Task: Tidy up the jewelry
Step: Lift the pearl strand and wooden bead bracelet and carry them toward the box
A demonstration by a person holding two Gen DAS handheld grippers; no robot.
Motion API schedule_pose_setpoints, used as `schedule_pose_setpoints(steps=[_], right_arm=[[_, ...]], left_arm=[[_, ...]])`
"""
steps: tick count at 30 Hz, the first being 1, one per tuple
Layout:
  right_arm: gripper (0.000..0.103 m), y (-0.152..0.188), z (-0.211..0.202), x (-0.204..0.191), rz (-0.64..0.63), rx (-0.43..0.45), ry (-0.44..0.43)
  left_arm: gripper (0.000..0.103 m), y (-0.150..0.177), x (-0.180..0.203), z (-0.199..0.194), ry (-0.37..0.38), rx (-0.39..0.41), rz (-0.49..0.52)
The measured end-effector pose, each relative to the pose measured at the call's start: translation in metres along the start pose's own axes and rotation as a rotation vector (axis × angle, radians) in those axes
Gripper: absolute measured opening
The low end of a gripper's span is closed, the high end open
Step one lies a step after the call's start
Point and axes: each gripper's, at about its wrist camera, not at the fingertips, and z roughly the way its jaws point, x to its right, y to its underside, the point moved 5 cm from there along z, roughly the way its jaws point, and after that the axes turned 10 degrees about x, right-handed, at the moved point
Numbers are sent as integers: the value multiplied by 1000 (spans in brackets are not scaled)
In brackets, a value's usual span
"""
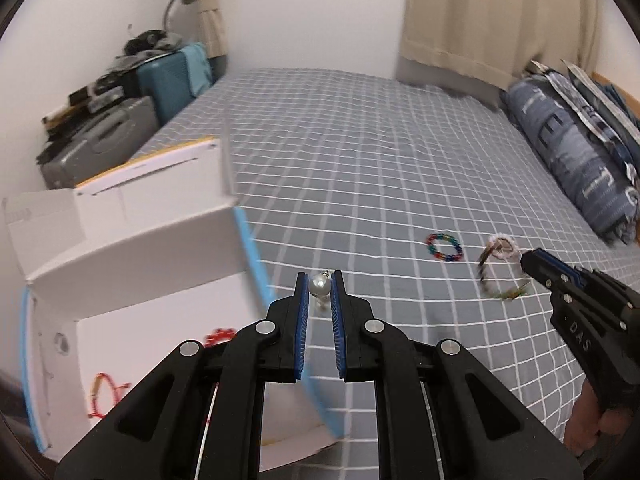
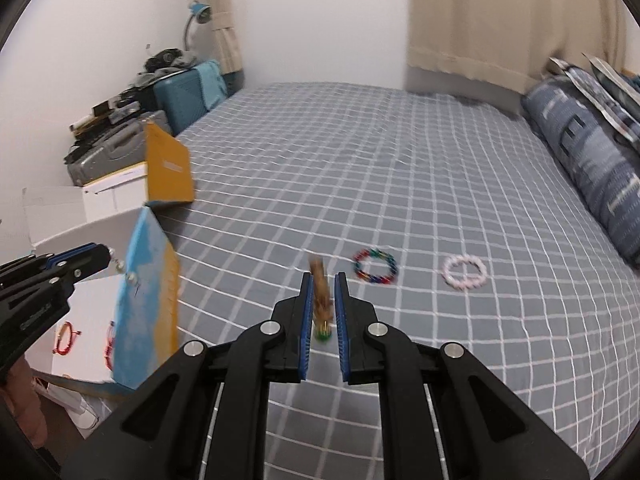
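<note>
Checked bedspread point(image 1: 360, 160), left gripper point(image 1: 320, 292) pinching pearl earring point(image 1: 319, 285), right gripper point(image 2: 323, 300) pinching blurred brown bracelet point(image 2: 320, 280), box point(image 1: 140, 248) edge-cropped.

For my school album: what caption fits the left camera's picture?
Left tongs pinch a pearl earring beside the open white box on a checked bed.

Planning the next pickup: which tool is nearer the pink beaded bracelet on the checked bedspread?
Right. The right tool, shut on a brownish bracelet, sits beside the pink beaded bracelet; the left tool, clamping a pearl, is by the white box.
</note>
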Motion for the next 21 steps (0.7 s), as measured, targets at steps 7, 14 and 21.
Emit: schedule_pose_setpoints(steps=[7,14,21], right_arm=[[10,-24,2,-58,-70,26,-75],[9,-31,7,-111,-119,21,-150],[13,10,41,-106,-103,-109,-138]], left_arm=[[11,-5,-69,-28,-113,28,-70],[11,4,-129,-49,-192,34,-135],[11,33,-165,-45,-226,-11,-181]])
